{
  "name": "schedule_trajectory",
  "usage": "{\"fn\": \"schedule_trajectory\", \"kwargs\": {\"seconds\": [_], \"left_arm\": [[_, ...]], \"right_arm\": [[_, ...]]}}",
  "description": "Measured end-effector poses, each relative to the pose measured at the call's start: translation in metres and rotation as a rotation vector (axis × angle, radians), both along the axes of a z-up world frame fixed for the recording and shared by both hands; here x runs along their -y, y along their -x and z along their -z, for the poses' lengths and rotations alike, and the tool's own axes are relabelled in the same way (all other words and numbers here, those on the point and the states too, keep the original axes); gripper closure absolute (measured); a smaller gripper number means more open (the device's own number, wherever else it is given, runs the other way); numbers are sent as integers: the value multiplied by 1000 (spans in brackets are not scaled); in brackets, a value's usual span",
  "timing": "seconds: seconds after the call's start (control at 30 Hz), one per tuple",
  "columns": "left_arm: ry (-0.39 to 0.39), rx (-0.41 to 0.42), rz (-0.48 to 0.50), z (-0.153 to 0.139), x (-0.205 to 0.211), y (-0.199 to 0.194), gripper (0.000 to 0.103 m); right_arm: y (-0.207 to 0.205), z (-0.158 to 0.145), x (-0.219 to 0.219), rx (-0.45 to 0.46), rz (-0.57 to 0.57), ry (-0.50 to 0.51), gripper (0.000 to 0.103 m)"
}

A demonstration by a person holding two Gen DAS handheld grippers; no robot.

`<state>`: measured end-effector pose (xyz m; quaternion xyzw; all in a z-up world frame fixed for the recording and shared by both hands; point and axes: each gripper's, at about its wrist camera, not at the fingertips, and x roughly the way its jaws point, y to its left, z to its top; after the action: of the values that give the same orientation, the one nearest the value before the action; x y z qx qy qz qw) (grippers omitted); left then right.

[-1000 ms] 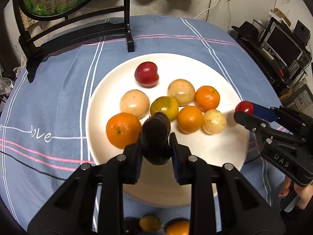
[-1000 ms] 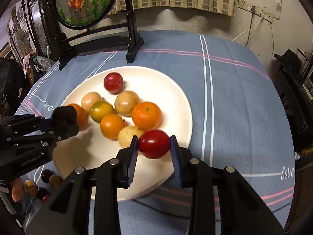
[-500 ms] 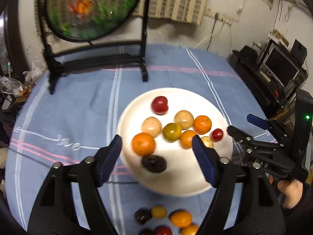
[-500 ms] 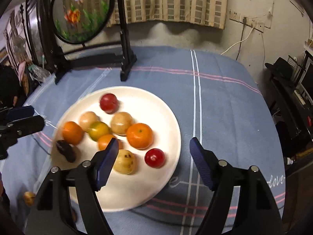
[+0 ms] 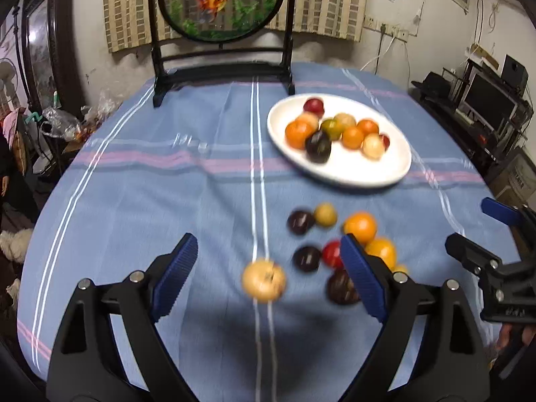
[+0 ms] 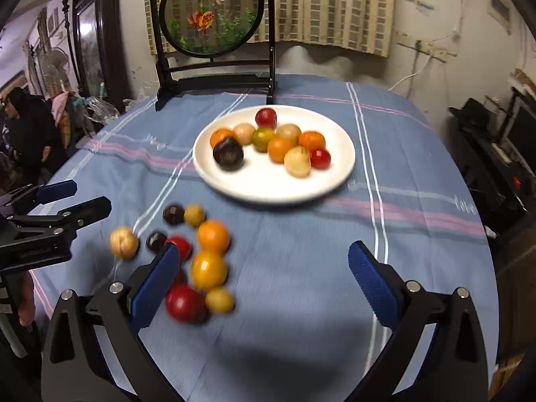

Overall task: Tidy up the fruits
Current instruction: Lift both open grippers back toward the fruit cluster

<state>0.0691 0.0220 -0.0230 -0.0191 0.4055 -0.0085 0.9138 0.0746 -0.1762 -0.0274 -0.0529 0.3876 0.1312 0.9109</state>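
Now, the step in hand looks like the next pick from the loose fruits [image 6: 197, 254] on the table [image 6: 301, 268], near its front edge. The white plate [image 6: 268, 187] sits toward the back edge, well apart from them, and carries nine pieces, among them a dark plum [image 6: 228, 154] and a small red fruit [image 6: 320, 158].

Both tools hang above the cloth with nothing between the pads. The left gripper [image 5: 268, 271] has just been opening and stands wide, the pale round fruit [image 5: 264, 279] lying in the gap below it, untouched. The right gripper [image 6: 264, 268] has also just been opening and is spread full over bare cloth, the loose cluster just beside its left finger [image 6: 155, 279].

To do it well, judged from this: take the outliers first, the pale one for the left, the big red fruit [image 6: 185, 303] for the right. Come down straight, pads level with the widest part. Crowded neighbours may roll if nudged.

Surface: round table, blue cloth with white and pink stripes. A black-framed round screen [image 6: 211, 13] showing goldfish stands at the back edge. Room: checked curtain, cluttered shelves on the right, a person at far left.
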Motion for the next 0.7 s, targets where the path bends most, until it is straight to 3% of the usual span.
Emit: {"fn": "schedule_trajectory", "kwargs": {"seconds": [0.37, 0.7], "left_arm": [[34, -28, -1, 8, -12, 11, 14], [38, -41, -8, 12, -18, 11, 14]], "right_arm": [[14, -2, -6, -16, 5, -21, 2], [23, 16, -10, -76, -41, -37, 2]]}}
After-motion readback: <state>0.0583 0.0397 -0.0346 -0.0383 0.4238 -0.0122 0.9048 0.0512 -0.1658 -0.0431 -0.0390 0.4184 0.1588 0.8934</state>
